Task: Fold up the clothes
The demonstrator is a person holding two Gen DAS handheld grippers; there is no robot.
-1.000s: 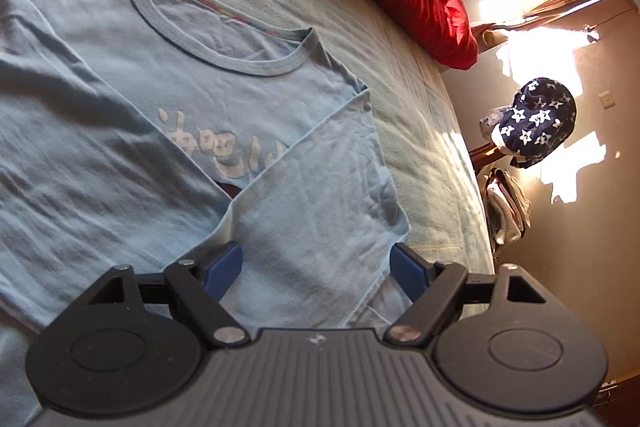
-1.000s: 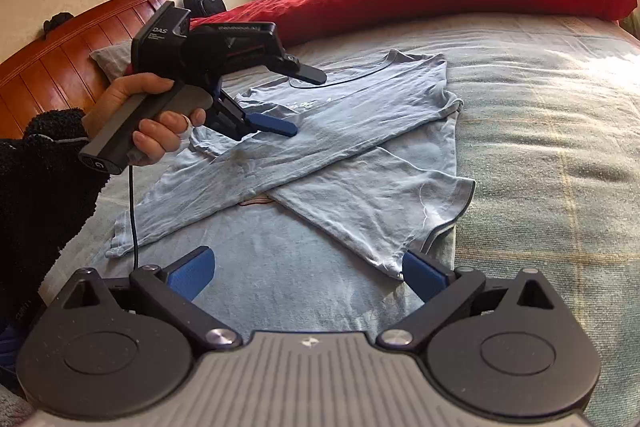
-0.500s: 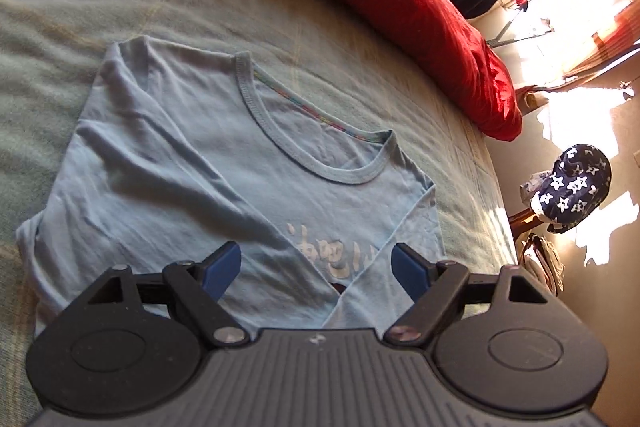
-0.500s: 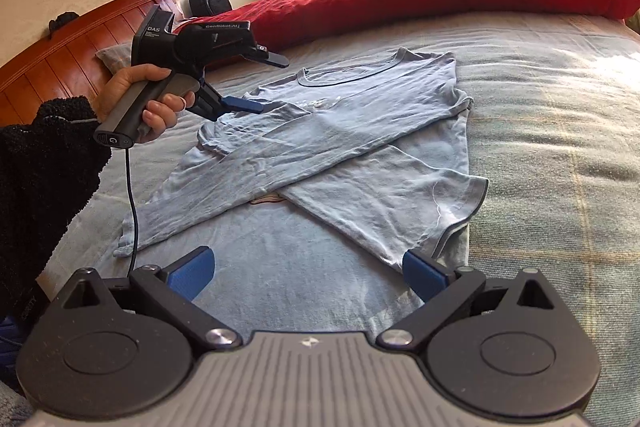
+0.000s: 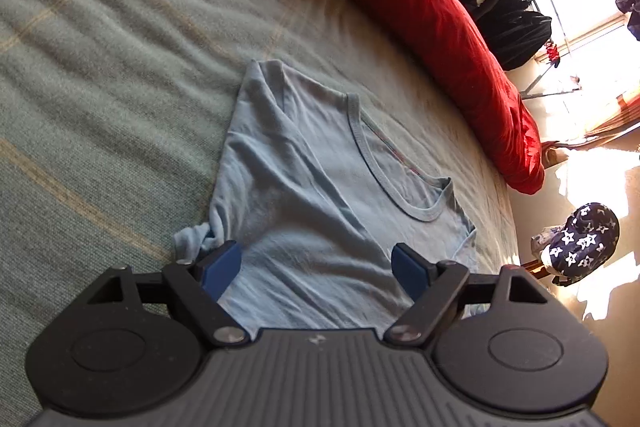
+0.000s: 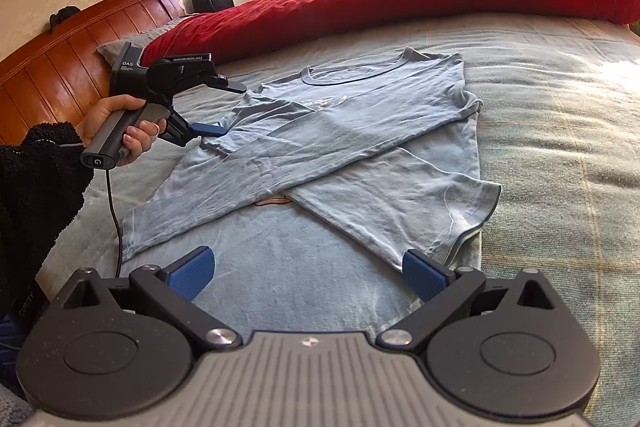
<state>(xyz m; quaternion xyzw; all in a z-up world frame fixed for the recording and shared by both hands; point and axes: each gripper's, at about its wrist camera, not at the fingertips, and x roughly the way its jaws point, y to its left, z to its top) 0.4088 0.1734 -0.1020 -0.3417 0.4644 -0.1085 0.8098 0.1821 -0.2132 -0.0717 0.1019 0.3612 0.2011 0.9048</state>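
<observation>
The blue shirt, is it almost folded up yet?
Partway. Both sleeves of the blue shirt already lie crossed over its front. Nothing is held now: the left gripper and right gripper have open jaws. The bottom half near the right gripper is not yet folded up.

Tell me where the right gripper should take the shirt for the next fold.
Probably the bottom hem of the shirt, lying flat just ahead of the open right gripper. Come in low from the near edge; both sleeves are already crossed over the chest, so the hem is the free end.
</observation>
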